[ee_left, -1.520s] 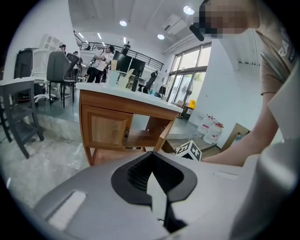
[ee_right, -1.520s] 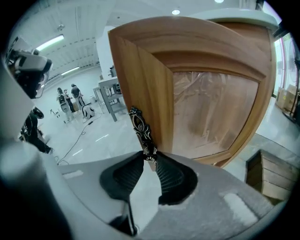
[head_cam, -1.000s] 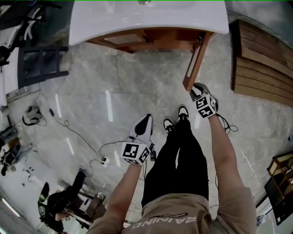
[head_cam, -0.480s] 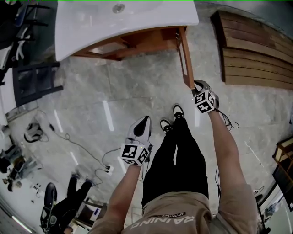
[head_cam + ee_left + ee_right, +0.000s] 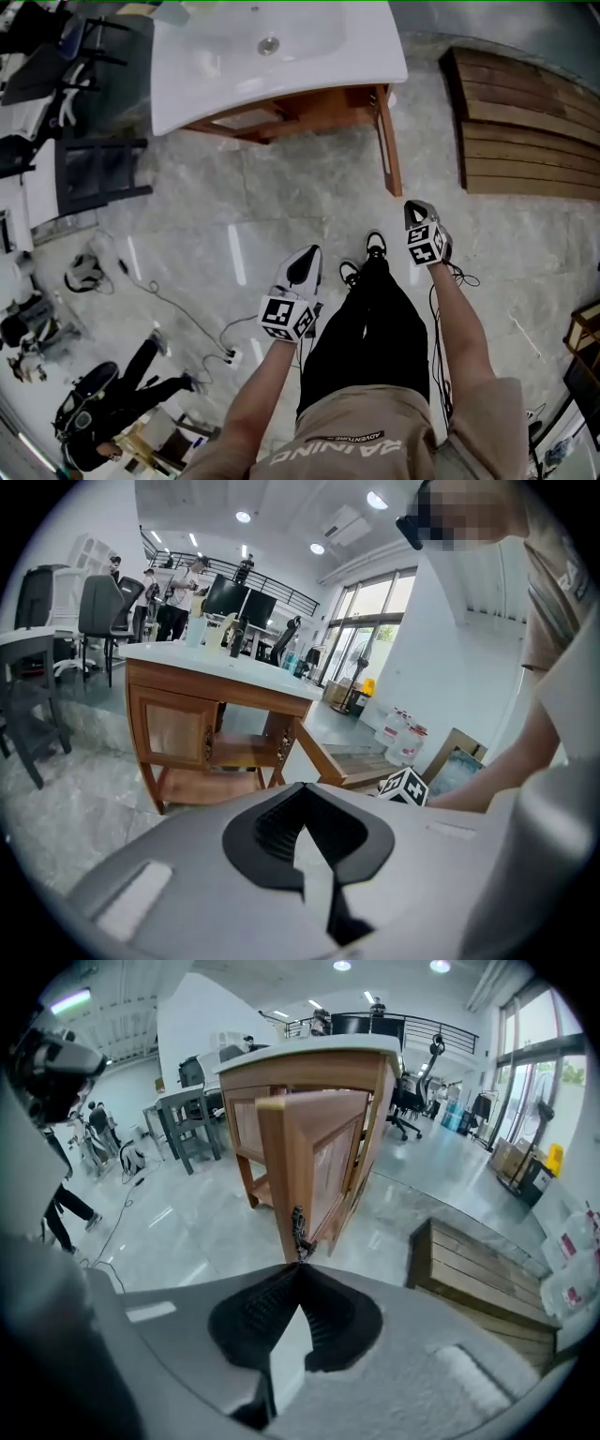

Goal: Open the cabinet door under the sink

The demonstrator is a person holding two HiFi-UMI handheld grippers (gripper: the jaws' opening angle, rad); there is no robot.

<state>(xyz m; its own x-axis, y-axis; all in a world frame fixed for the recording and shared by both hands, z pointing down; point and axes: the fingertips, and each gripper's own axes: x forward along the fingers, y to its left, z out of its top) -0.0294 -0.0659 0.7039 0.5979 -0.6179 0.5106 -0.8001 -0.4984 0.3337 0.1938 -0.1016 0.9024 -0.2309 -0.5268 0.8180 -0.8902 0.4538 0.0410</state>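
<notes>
Standing open, cabinet door (image 5: pixel 389 141) near right gripper (image 5: pixel 413 206), fingers (image 5: pixel 251 1318) just clenched empty; left gripper (image 5: pixel 306 255) fingers (image 5: pixel 272 827) clenched empty.

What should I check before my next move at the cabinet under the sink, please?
1. Cabinet door swung wide open: ok.
2. Right tongs off the handle: ok. They have just closed with nothing between them, and the head view shows a gap to the door.
3. Left tongs free: ok, shut and empty.
4. Other door open: not ok, it is shut.
5. Cable away from the shoes: ok, it lies on the floor to their left.
6. Hinges sound: cannot tell.
</notes>
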